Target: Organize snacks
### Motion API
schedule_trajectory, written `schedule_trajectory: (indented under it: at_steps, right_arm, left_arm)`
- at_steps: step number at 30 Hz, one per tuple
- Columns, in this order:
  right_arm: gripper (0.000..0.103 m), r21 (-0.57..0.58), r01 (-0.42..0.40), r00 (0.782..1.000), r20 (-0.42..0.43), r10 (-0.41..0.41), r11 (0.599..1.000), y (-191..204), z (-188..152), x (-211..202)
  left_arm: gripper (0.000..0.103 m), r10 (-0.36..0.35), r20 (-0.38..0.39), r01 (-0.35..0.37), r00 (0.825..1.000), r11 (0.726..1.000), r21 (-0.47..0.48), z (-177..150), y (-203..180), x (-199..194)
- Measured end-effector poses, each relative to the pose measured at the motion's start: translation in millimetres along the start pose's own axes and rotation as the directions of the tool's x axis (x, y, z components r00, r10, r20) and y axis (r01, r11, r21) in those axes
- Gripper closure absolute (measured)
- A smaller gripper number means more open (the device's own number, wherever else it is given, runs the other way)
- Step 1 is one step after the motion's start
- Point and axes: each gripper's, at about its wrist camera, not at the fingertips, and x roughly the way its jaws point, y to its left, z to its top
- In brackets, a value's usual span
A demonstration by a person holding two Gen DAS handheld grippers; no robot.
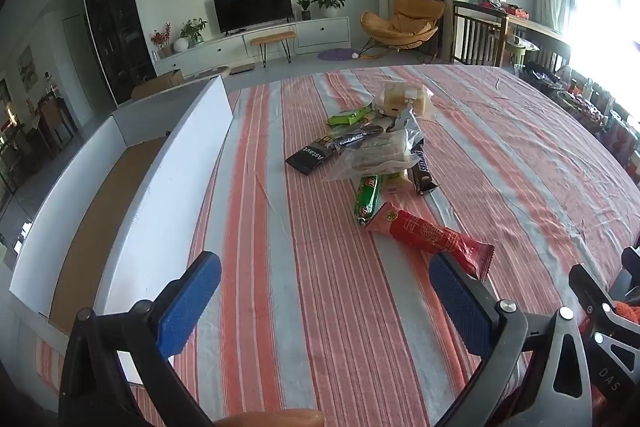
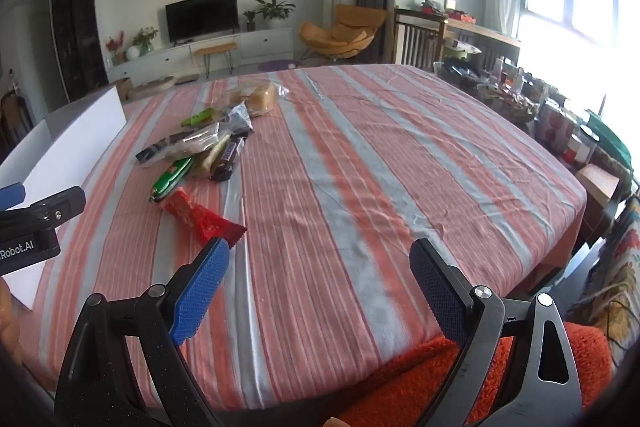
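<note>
A pile of snacks lies mid-table on the striped cloth [image 1: 320, 287]: a red packet [image 1: 430, 235] nearest, a green sausage stick [image 1: 367, 199], a dark chocolate bar [image 1: 423, 169], a black packet [image 1: 310, 158], clear bags and bread [image 1: 404, 98]. A white box [image 1: 132, 187] with a brown floor stands at the left. My left gripper [image 1: 326, 291] is open and empty, just short of the red packet. My right gripper [image 2: 320, 275] is open and empty over bare cloth; the red packet [image 2: 202, 217] lies by its left fingertip. The left gripper's body [image 2: 36, 223] shows at the left edge.
An orange-red cushion [image 2: 420, 379] sits at the near table edge. Cluttered shelves and jars [image 2: 560, 131] line the right side by the window. A TV cabinet and an orange chair stand far behind the table.
</note>
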Motion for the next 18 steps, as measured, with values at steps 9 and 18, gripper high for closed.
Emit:
schedule_trajectory:
  at_steps: [9, 18]
  right_arm:
    - [0.009, -0.009, 0.0, 1.0, 0.003, 0.0, 1.0, 1.9, -0.6, -1.4]
    - [0.009, -0.009, 0.0, 1.0, -0.002, 0.0, 1.0, 3.3, -0.1, -0.1]
  left_arm:
    - [0.0, 0.006, 0.024, -0.006, 1.0, 1.0, 0.02, -2.0, -4.1, -2.4]
    - [0.0, 0.004, 0.014, -0.005, 1.0, 1.0, 0.025, -1.4, -5.7, -5.1]
